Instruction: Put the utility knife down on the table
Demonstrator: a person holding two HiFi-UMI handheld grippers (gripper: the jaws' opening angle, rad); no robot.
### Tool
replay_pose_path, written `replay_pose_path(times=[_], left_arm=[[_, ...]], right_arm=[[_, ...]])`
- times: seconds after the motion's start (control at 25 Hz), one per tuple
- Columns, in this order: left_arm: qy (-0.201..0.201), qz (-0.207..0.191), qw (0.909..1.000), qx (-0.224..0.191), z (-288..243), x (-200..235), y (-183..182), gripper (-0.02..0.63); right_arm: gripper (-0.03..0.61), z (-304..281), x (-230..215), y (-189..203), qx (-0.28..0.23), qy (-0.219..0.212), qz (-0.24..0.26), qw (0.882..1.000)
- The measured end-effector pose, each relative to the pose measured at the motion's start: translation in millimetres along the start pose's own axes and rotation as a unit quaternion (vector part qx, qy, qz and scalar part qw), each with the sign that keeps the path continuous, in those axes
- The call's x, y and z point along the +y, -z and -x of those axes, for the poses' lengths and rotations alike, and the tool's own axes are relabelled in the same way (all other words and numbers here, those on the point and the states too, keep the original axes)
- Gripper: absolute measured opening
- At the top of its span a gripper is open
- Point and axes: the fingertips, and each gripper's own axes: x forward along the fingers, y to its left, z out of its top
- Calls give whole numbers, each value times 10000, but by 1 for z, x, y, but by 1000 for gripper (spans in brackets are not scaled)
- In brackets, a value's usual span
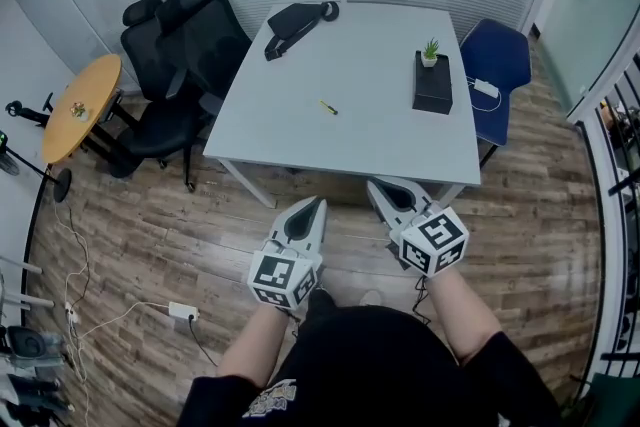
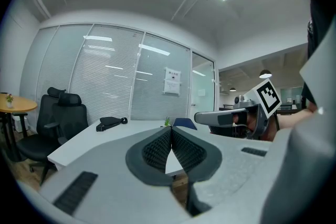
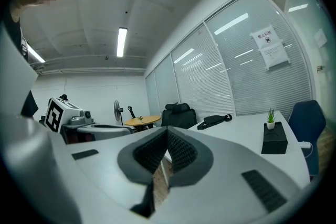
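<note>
Head view: the utility knife lies flat on the white desk, near the middle of the top and set at a slant. It appears as a short, slim yellow bar with a darker end; finer detail is too small to tell. It lies apart from the other things on the desk: a black bag at the far edge and a black box at the right carrying a small green plant.

Both grippers are held off the near edge of the desk, over the wooden floor, well apart from the knife. The left hand-held gripper has its ribbed pads pressed together, with nothing between them. The right hand-held gripper is likewise closed and empty, its pads meeting at the tips.
</note>
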Motion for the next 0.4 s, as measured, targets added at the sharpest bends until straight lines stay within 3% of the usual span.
replay_pose_path(times=[0.4], left_arm=[[0,-45,10000,31,-8,-2,1,5]], right_arm=[[3,1,-9,2,-54,1,-74,10000]])
